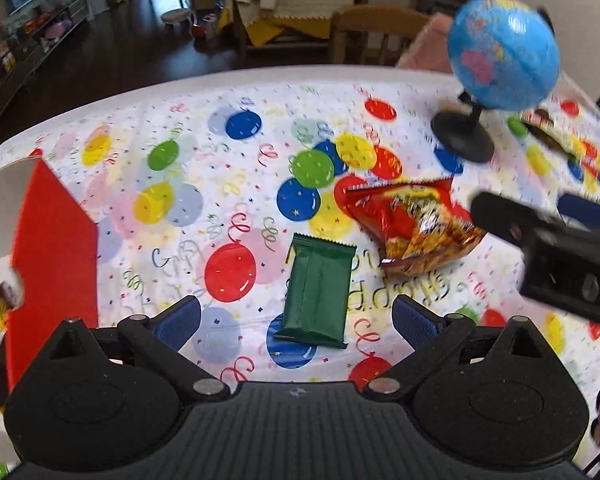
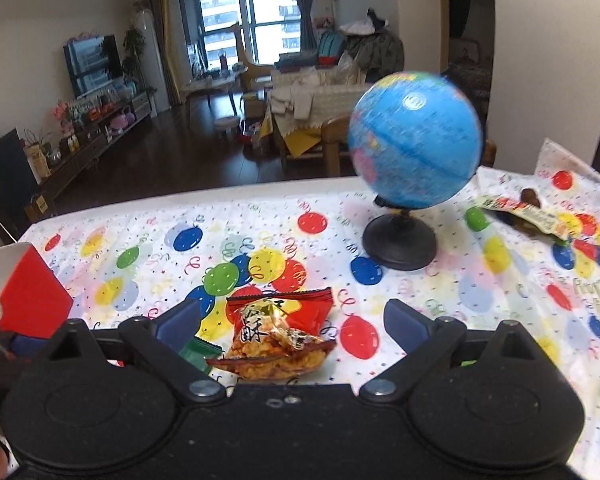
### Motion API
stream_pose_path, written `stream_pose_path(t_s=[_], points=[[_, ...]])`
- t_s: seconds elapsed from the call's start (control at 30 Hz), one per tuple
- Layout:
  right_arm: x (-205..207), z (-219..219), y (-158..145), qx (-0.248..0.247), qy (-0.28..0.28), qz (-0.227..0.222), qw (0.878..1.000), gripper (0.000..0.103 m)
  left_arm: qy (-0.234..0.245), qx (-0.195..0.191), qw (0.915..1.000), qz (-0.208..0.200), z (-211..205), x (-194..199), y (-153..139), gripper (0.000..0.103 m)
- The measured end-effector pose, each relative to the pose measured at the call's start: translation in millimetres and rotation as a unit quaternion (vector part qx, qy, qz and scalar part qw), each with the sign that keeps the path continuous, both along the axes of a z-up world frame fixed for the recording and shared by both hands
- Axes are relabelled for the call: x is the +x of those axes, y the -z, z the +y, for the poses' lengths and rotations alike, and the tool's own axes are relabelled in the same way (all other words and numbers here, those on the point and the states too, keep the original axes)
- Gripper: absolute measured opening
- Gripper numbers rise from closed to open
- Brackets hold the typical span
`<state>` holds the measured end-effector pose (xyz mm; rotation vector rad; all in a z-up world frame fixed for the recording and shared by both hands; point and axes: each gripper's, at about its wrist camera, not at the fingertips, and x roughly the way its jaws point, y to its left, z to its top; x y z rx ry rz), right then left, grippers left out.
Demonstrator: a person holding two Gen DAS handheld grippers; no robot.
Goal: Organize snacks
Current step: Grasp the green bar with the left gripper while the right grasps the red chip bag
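On the balloon-print tablecloth [image 1: 228,148], the left gripper [image 1: 296,314] hangs with jaws spread wide, holding nothing, the green wrapper [image 1: 318,290] lying flat between them. The right gripper [image 2: 292,320] is equally wide and empty over the red snack bag [image 2: 278,332]. A red box [image 1: 54,264] stands left (globe [image 2: 414,140] behind).

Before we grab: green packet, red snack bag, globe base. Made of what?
Green packet: looks like matte plastic film, with crimped serrated ends and a back seam. Red snack bag: glossy film, clear lower half showing the snacks, with crinkle glare. Globe base: probably moulded black plastic with a dull sheen; blurred, so metal is possible.
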<state>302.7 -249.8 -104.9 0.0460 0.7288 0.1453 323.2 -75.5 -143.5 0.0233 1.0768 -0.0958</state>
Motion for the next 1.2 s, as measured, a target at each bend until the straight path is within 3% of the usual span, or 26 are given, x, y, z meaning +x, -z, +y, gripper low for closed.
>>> stream_pose_path(t_s=[0.23, 0.6, 0.7, 0.87, 1.0, 1.2], points=[[35.4, 18.2, 25.9, -0.03, 0.006, 0.052, 0.998, 0.096, 0.014, 0.015, 0.9993, 0.032, -8.9, 15.7, 34.0, 0.102], [54.3, 32.6, 54.5, -0.043, -0.004, 0.091, 0.995, 0.092, 0.021, 0.016, 0.9994, 0.022, -17.8, 22.3, 53.4, 0.101], [56.8, 34.9, 58.9, -0.051, -0.008, 0.095, 0.994, 0.087, 0.028, 0.021, 0.9992, 0.019, -21.1, 22.4, 56.3, 0.095], [55.4, 36.3, 61.9, -0.056, -0.019, 0.097, 0.994, 0.079, 0.026, 0.018, 0.9994, 0.011, -20.9, 21.6, 57.9, 0.076], [53.3, 36.2, 60.0, -0.049, -0.023, 0.094, 0.994, 0.069, 0.033, 0.017, 0.9993, 0.001, -23.4, 19.3, 53.8, 0.047], [47.8, 34.1, 55.2, -0.05, -0.019, 0.091, 0.994, 0.064, 0.028, 0.01, 0.9996, 0.004, -19.7, 18.0, 51.7, 0.043]])
